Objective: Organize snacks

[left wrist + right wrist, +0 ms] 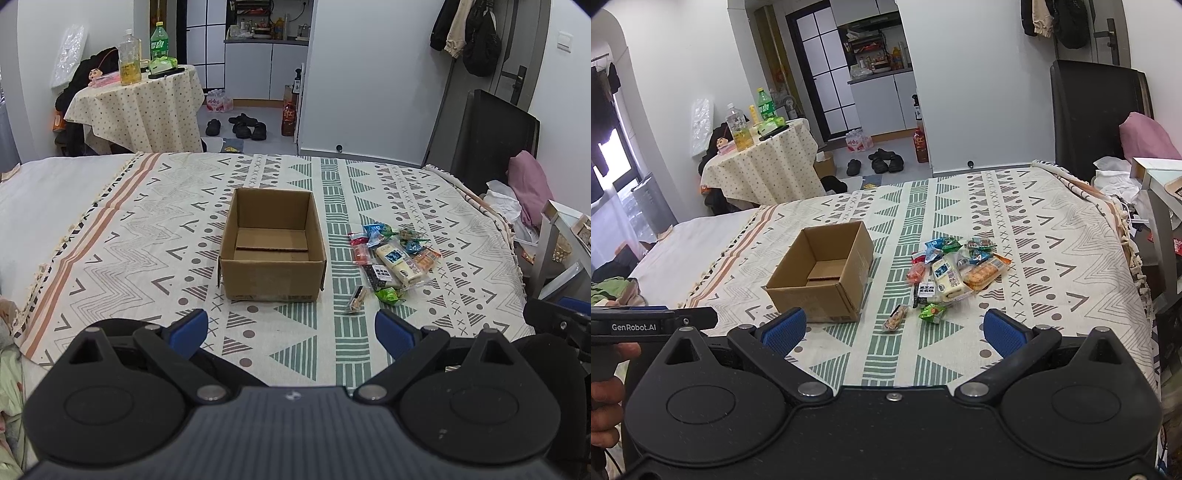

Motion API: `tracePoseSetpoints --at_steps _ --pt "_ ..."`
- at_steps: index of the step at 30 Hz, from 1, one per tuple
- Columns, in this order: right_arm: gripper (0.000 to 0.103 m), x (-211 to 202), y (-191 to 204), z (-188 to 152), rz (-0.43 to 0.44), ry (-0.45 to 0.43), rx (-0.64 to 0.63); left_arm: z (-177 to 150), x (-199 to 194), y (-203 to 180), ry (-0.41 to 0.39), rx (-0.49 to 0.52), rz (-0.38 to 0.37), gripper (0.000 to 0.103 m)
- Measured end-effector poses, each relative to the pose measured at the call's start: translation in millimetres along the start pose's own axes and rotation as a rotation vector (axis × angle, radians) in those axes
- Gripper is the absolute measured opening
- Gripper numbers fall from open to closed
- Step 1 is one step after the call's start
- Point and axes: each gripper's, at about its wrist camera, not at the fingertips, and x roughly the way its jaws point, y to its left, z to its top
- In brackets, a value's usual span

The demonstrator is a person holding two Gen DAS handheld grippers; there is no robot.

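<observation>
On the patterned blanket covering the bed sits an open cardboard box — upright, flaps folded in, nothing inside it but a loose piece of cardboard on its floor. To the right of the box, apart from it, lies a pile of snacks: small wrapped packets overlapping one another, with a pale bread-like packet in the middle and an orange cracker packet at the pile's far side from the box. A green wrapped sweet and a small clear packet lie a little nearer the camera than the pile, the clear one closer to the box.

The left gripper hovers in front of the box, its blue-padded fingers spread wide and holding nothing. The right gripper hovers in front of the snacks, right of the box — fingers likewise wide apart and empty. A hand grips the left tool's handle at the right wrist view's left edge.
</observation>
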Motion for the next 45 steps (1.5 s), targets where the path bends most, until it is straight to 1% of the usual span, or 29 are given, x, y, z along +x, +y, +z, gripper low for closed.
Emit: tracePoseSetpoints --at_steps 13,22,32,37,45 --pt "0.103 0 1 0 0.001 0.003 -0.012 2 4 3 -0.001 -0.003 -0.009 0.096" --pt "0.103 12 -5 3 0.011 0.027 -0.020 7 13 1 0.010 0.011 -0.008 0.096" --pt "0.103 30 -18 3 0.006 0.043 0.001 15 36 -19 0.021 0.018 -0.043 0.096" --pt "0.103 41 -35 2 -0.011 0.047 0.039 17 51 -34 0.023 0.029 -0.052 0.096" --pt "0.103 57 -63 2 0.001 0.044 0.078 20 78 -56 0.039 0.024 -0.059 0.095"
